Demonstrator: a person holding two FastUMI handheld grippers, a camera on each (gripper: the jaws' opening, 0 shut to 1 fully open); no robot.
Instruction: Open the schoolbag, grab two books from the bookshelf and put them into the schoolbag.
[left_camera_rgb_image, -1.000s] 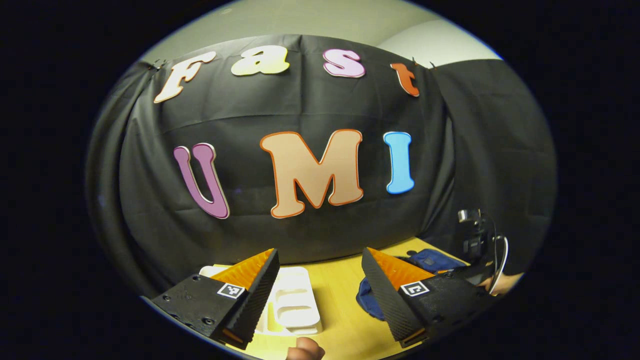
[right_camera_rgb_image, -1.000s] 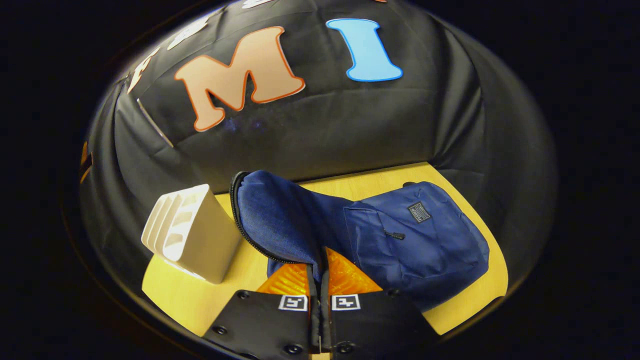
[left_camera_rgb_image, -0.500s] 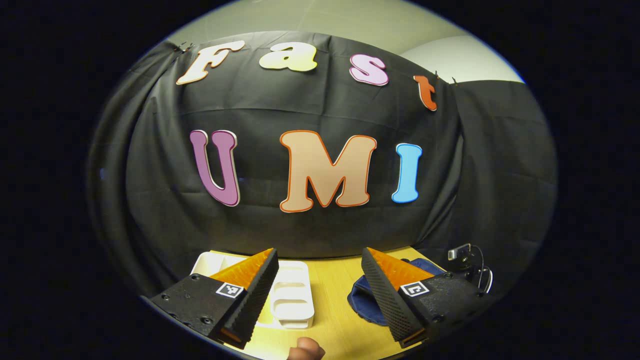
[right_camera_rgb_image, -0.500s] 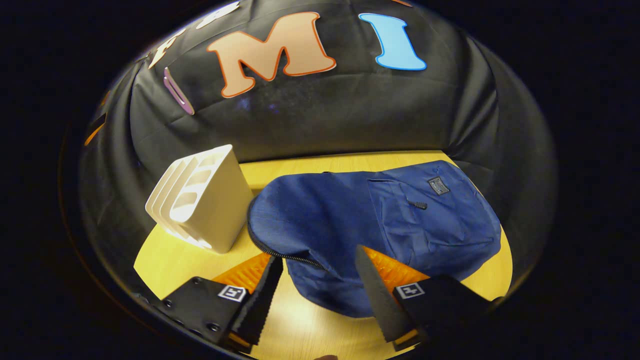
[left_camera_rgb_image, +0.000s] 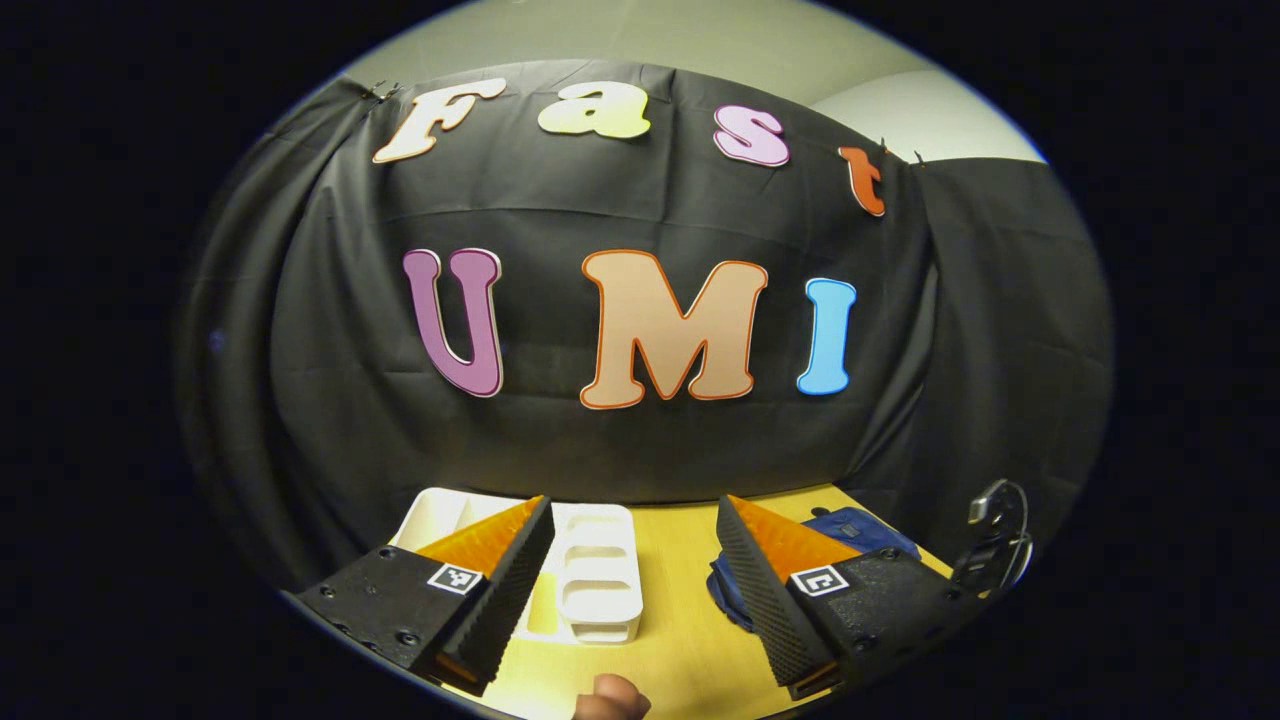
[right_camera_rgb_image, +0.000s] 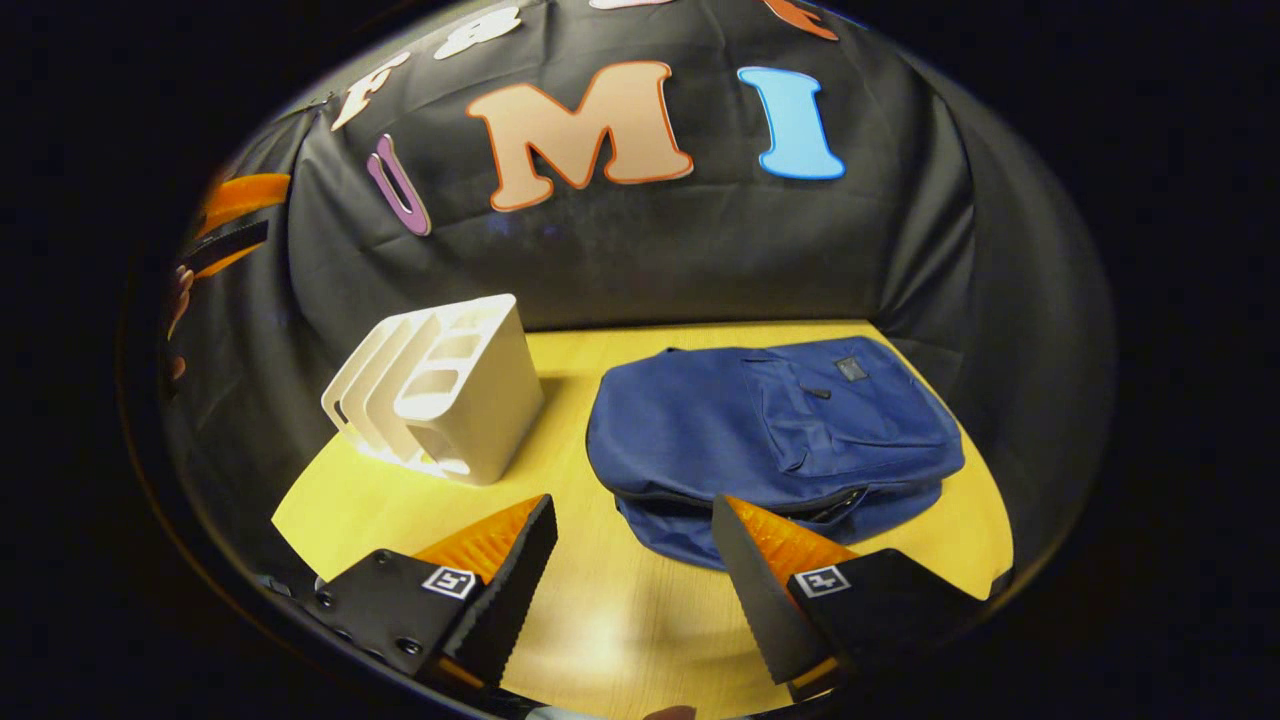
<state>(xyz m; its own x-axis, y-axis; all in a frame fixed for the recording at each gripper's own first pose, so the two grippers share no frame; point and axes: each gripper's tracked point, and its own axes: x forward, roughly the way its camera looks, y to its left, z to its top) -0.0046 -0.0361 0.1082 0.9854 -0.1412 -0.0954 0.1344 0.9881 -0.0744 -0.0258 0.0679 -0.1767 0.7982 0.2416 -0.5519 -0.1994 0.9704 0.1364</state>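
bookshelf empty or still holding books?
Empty: the white bookshelf shows bare slots, no books standing between its dividers, beside the schoolbag.

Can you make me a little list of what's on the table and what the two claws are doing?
table: yellow wood
schoolbag: blue, lying flat, zipper gap along its near edge
bookshelf: white rack, left of the schoolbag, slots look empty
books: none seen
left claw: open, above the table
right claw: open, holding nothing, just in front of the schoolbag
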